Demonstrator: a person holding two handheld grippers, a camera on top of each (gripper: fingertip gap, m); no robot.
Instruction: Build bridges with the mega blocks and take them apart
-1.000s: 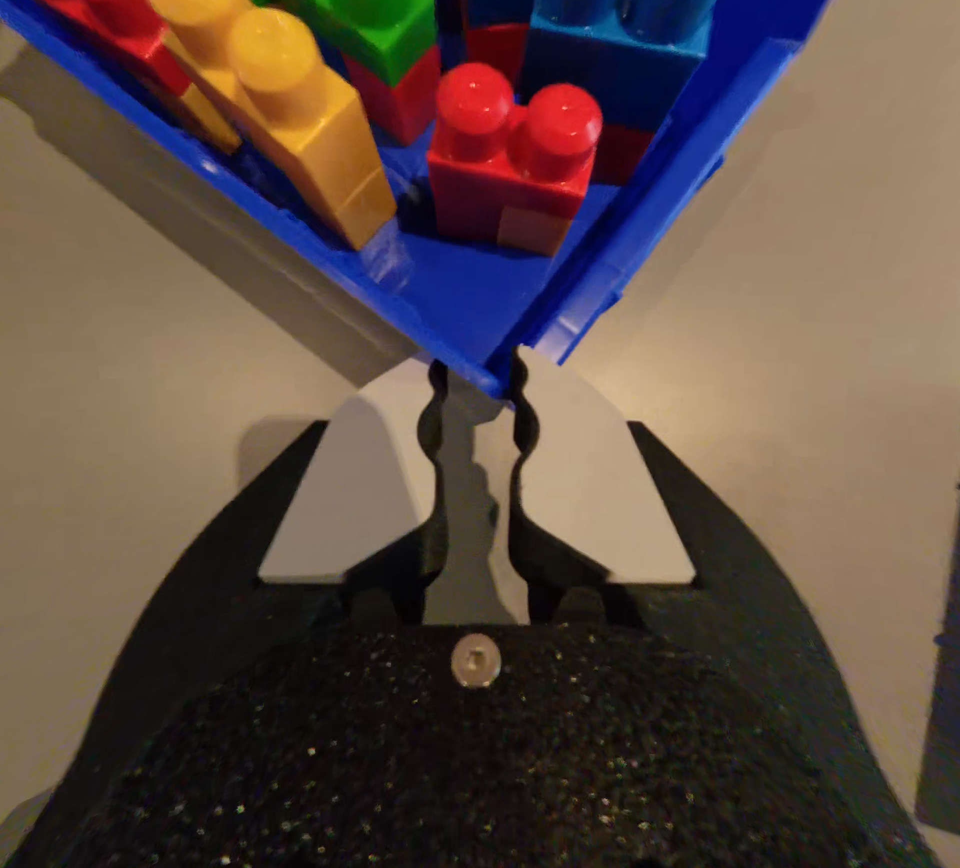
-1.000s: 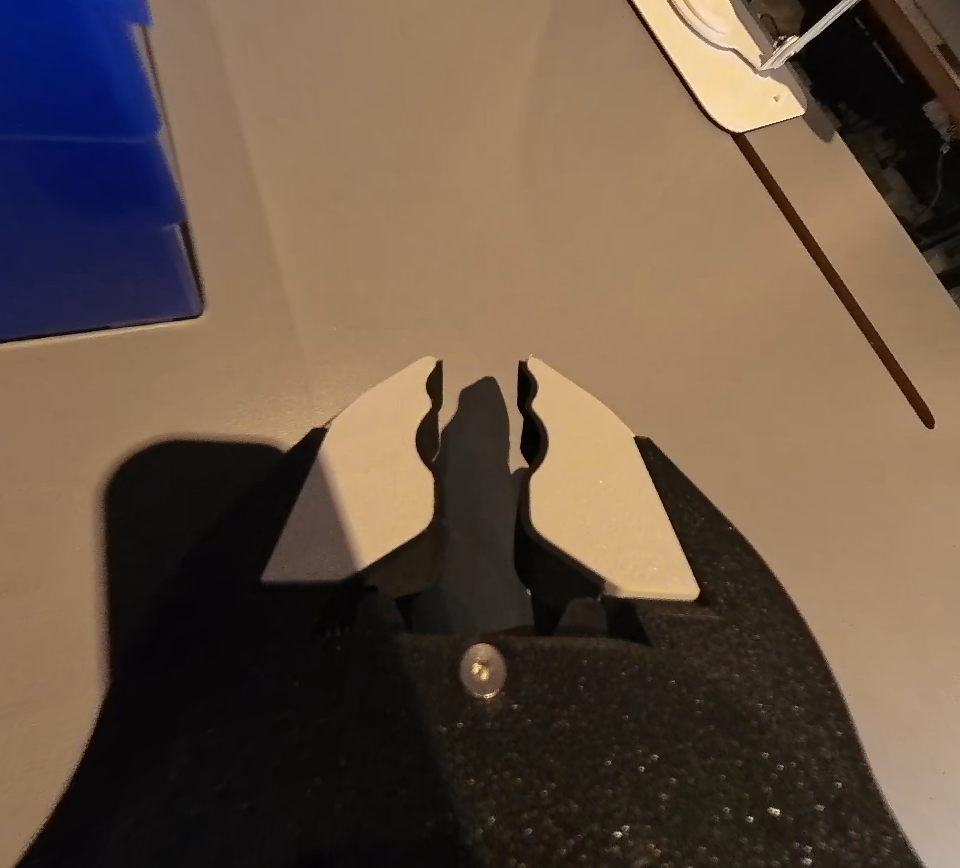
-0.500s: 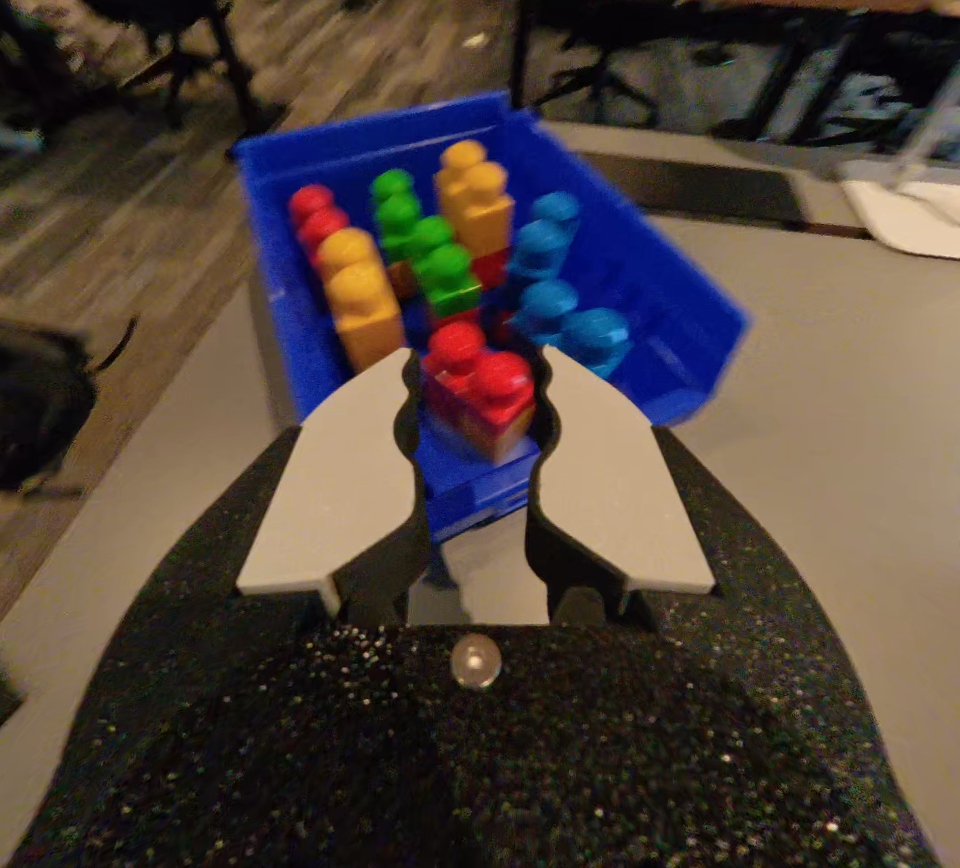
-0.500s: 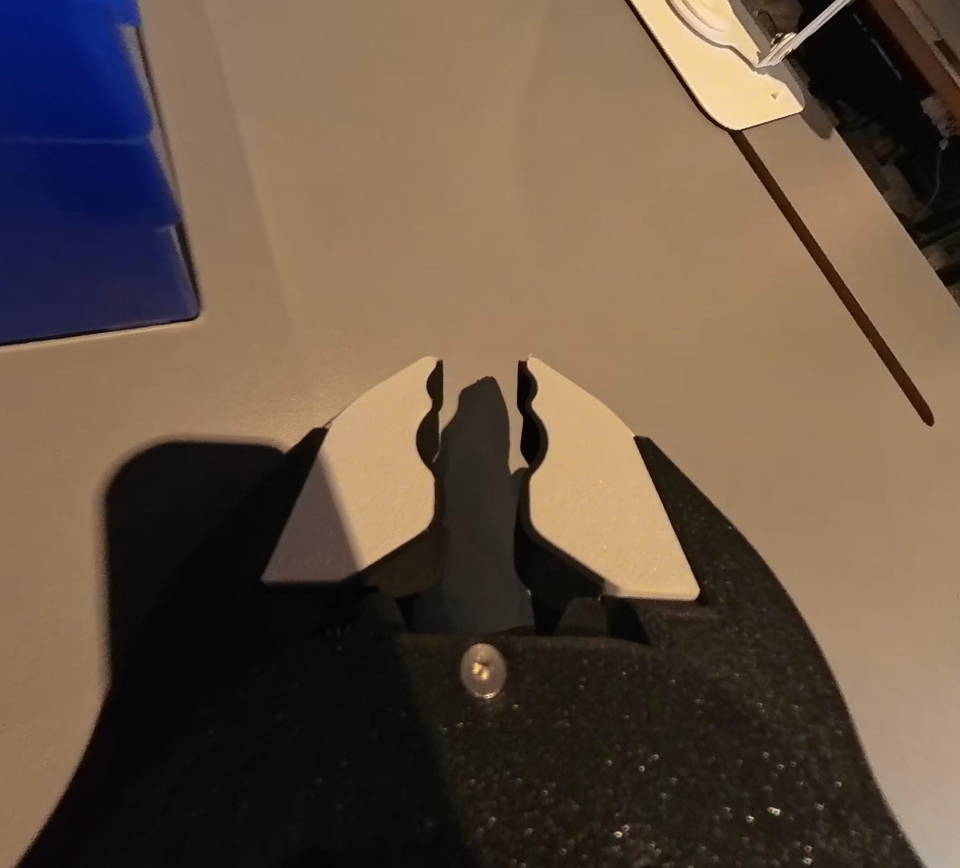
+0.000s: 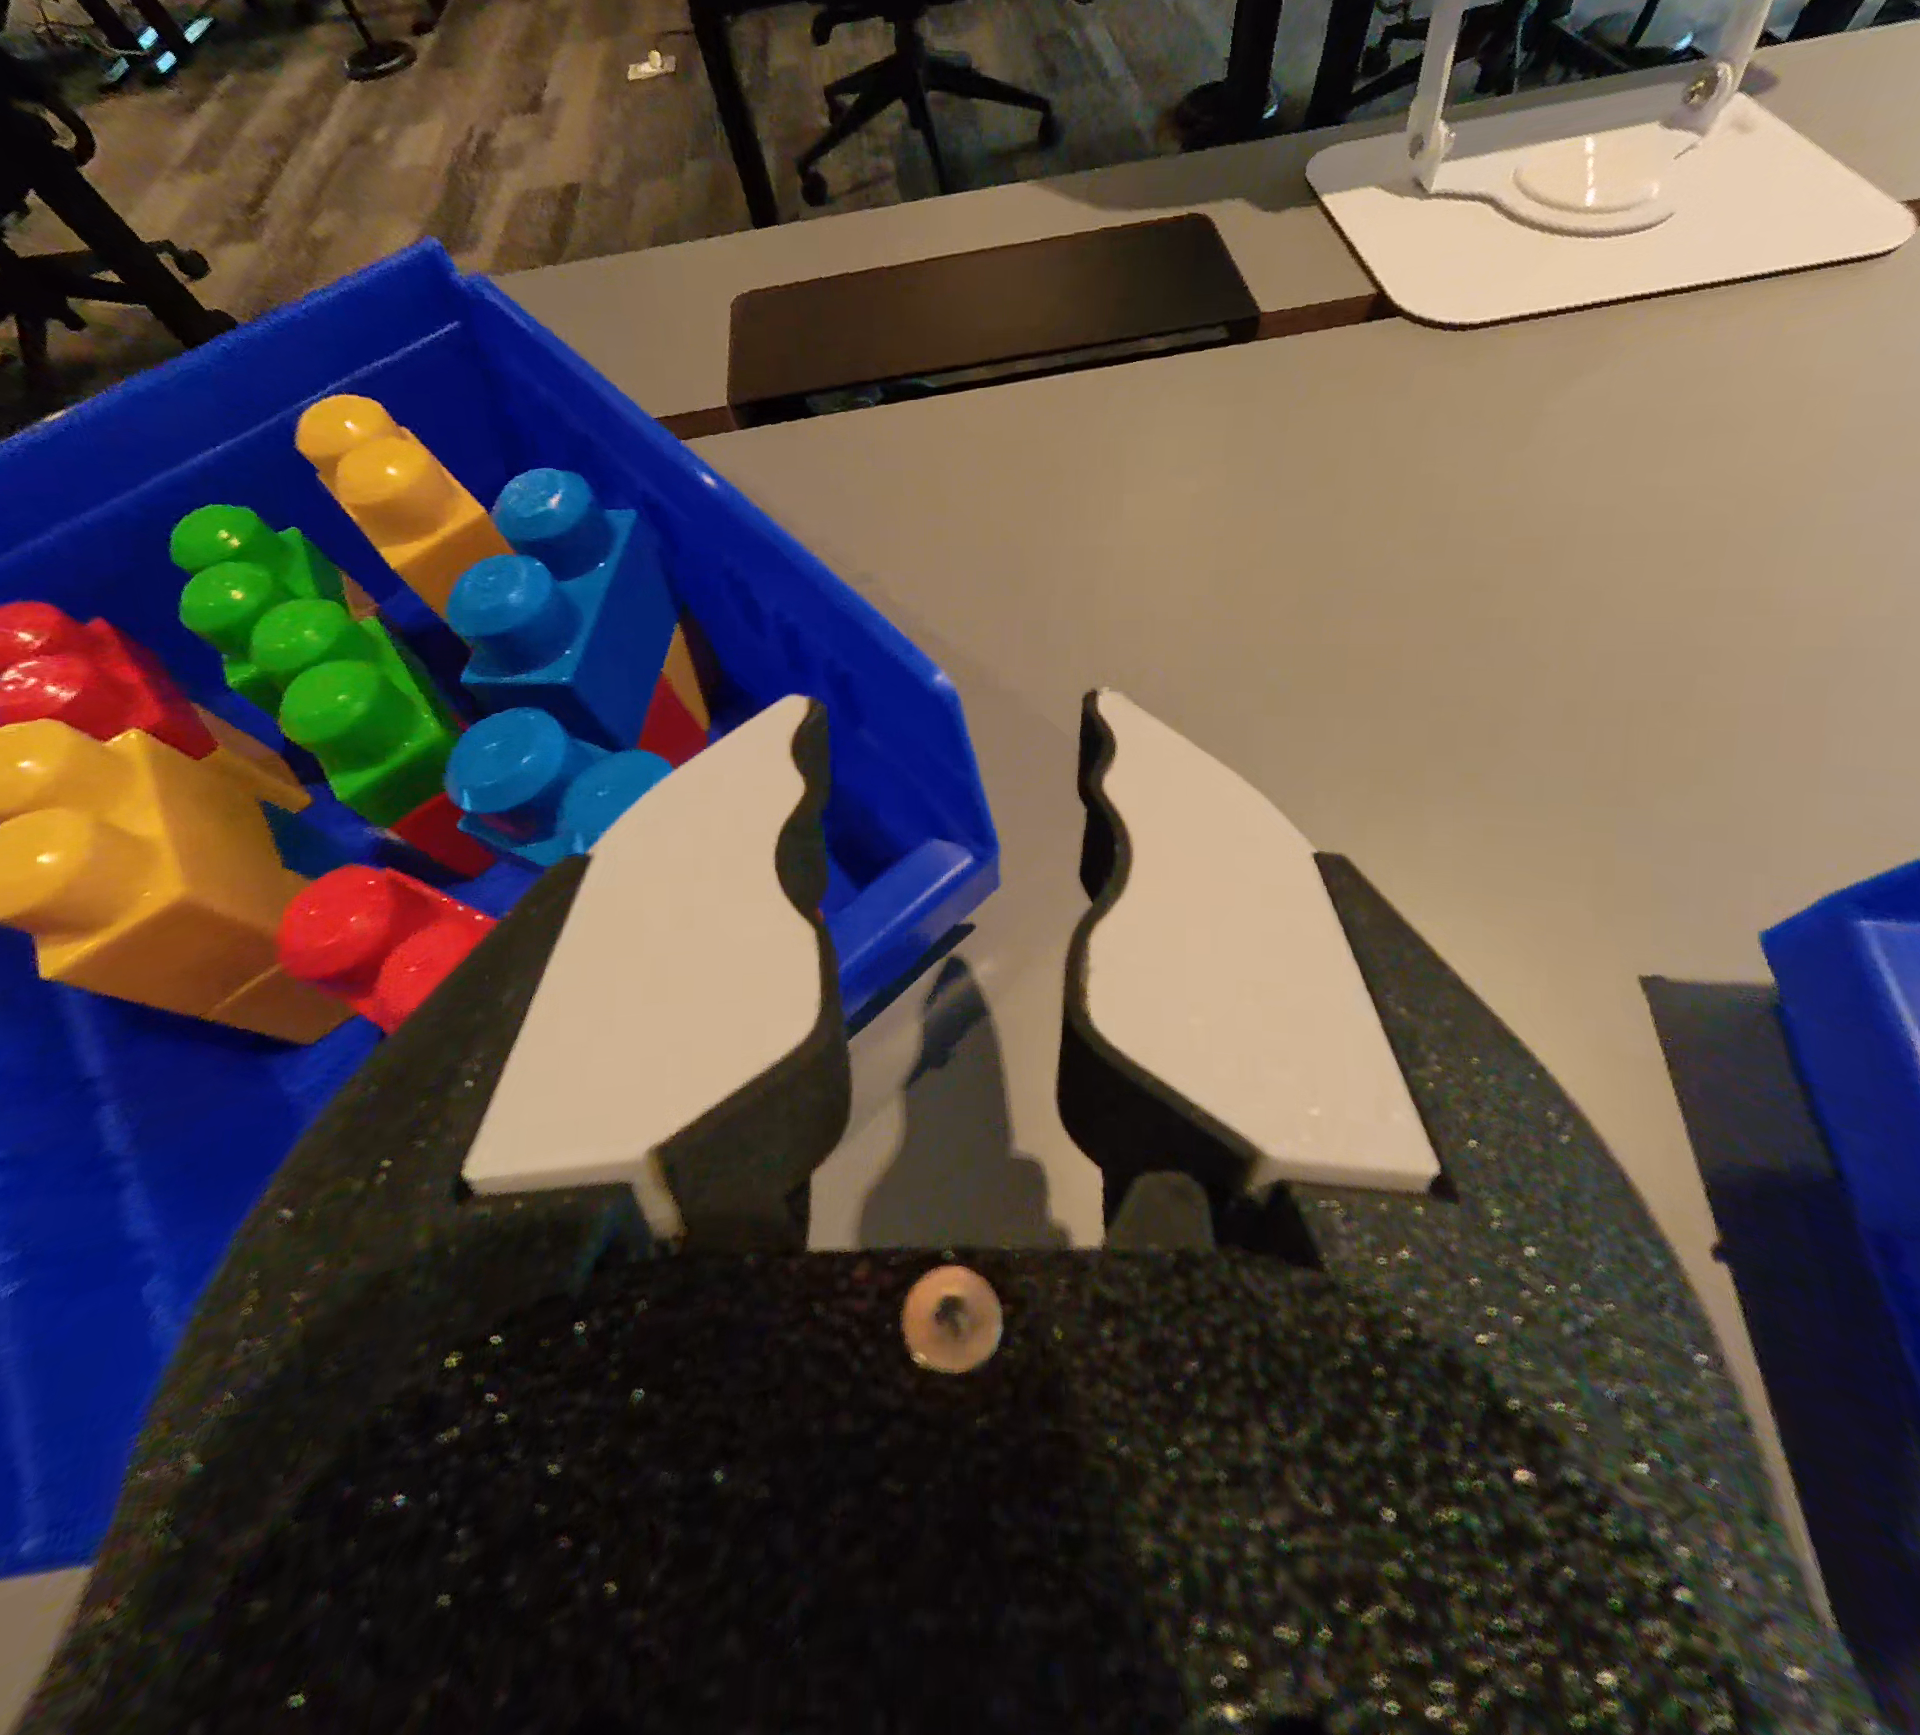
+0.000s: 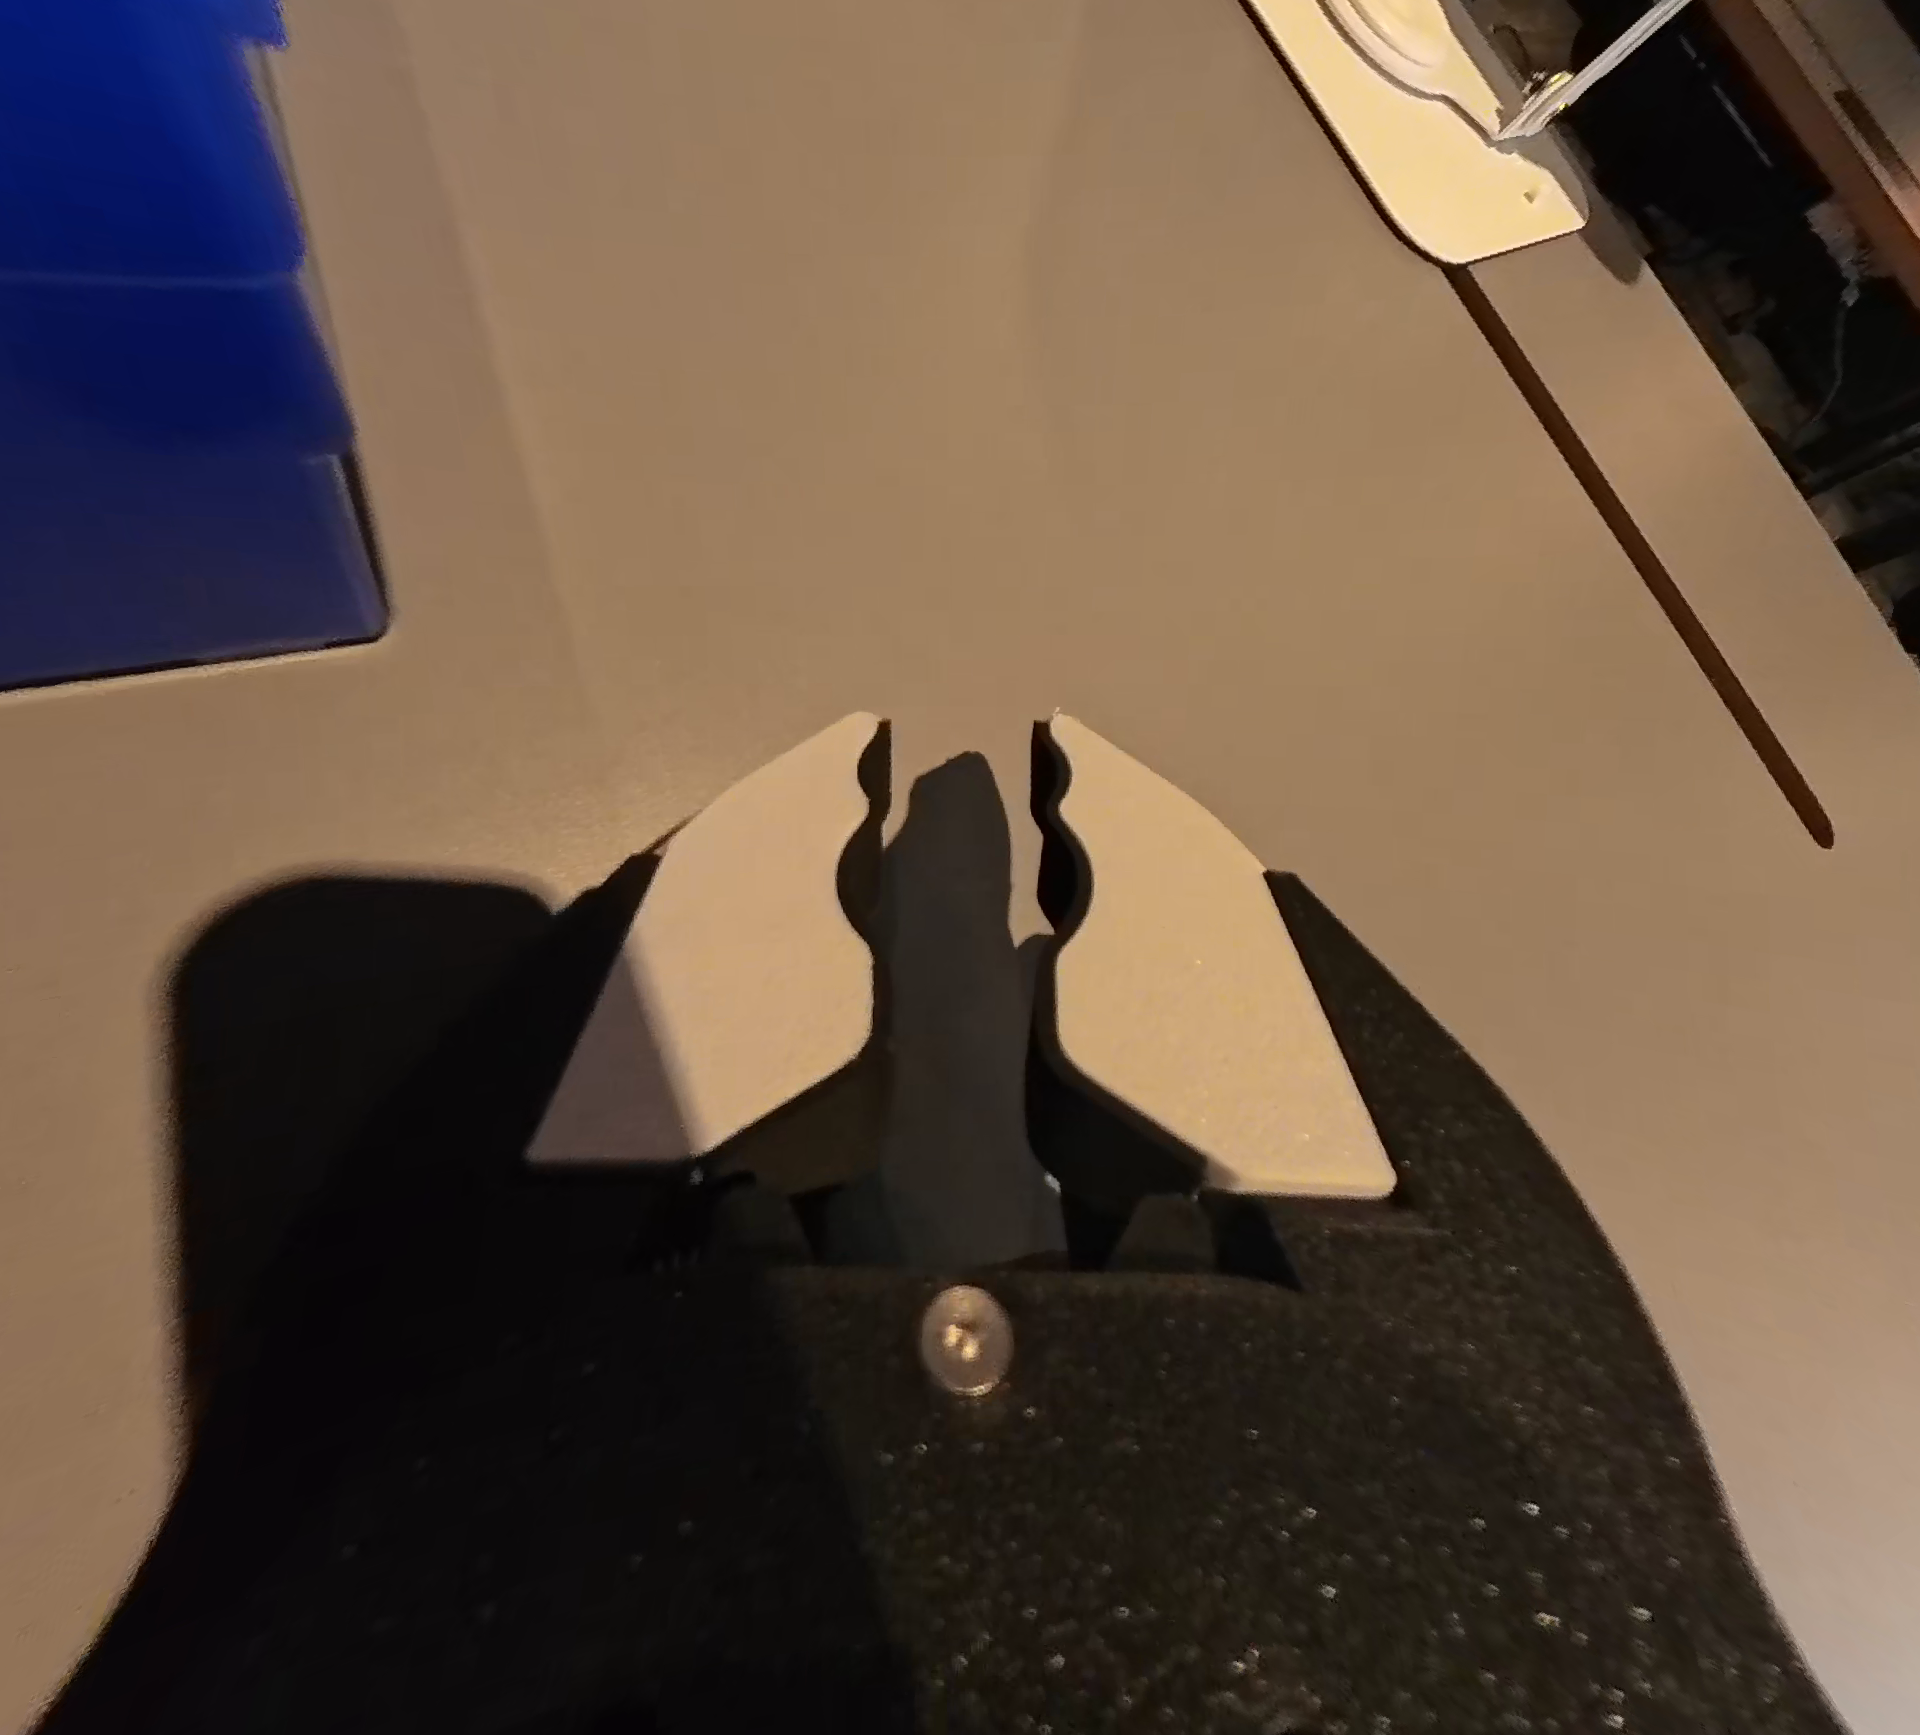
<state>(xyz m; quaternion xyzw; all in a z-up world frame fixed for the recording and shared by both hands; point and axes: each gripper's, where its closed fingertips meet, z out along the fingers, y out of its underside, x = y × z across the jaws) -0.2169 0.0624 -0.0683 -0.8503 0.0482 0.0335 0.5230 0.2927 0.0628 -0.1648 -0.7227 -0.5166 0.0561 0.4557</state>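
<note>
A blue bin [image 5: 862, 698] at the left holds several mega blocks standing upright: a yellow one [image 5: 416, 501], green ones [image 5: 301, 677], blue ones [image 5: 571, 605] and a red one [image 5: 374, 937] nearest me. My left gripper [image 5: 948, 706] is open and empty. It hovers over the grey table just right of the bin's near corner, and its left finger overlaps the bin wall in the view. My right gripper [image 6: 964, 724] is low over bare table with its jaws close together and nothing between them. No bridge is in view.
A second blue bin [image 5: 1849, 1010] sits at the right edge; it also shows in the right wrist view [image 6: 135, 283]. A white lamp base [image 5: 1610, 231] and a black slot cover [image 5: 987, 314] lie along the far table edge. The lamp base [image 6: 1382, 23] is far right of my right gripper. Left tips to right tips: about 50 cm.
My left gripper has risen from close against the bin's corner, swung to the right, and its jaws have spread apart. The right gripper has hardly moved.
</note>
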